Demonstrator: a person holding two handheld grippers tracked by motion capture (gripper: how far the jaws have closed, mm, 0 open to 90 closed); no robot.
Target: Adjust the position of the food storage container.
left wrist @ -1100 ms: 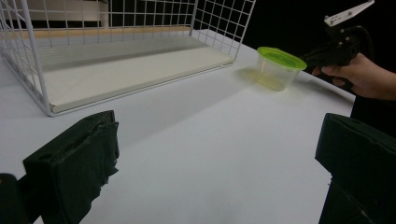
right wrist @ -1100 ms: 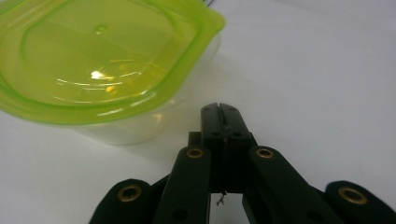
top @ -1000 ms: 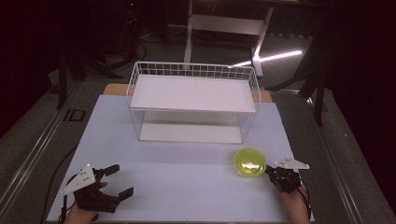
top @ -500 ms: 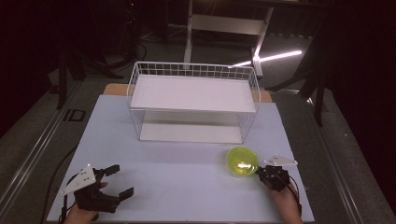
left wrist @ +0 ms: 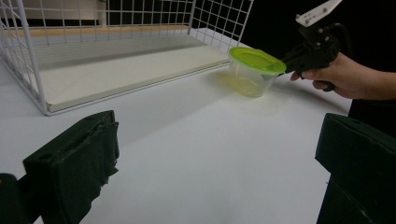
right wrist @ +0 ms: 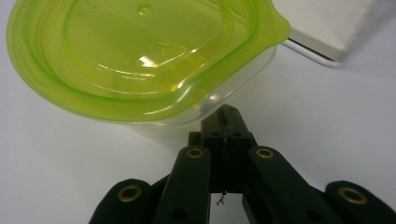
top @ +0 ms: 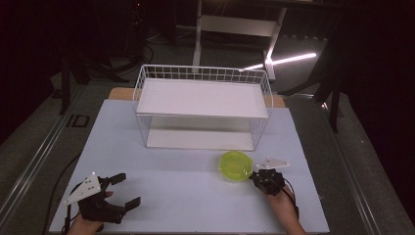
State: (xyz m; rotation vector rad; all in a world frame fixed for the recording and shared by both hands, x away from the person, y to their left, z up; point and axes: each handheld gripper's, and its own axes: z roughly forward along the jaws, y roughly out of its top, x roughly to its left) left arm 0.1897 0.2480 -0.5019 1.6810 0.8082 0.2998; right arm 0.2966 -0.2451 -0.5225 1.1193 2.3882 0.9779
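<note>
A clear plastic container with a lime-green lid (top: 236, 166) (left wrist: 254, 65) (right wrist: 140, 60) stands on the white table, in front of the wire rack's right end. My right gripper (top: 254, 178) (right wrist: 226, 122) is shut, its joined jaw tips pressed against the container's clear wall just under the lid rim; the left gripper view shows the right gripper (left wrist: 286, 63) in a hand at the container's right side. My left gripper (top: 127, 190) (left wrist: 215, 177) rests near the table's front left corner, open, with nothing between its jaws.
A white wire rack (top: 203, 69) (left wrist: 28, 51) with a white upper shelf and a white floor panel stands at the back middle of the table (top: 186, 205). Its front side faces the container. Dark floor and stands surround the table.
The container has slid left across the table, with my right gripper following behind it, still shut. My left gripper has stayed put.
</note>
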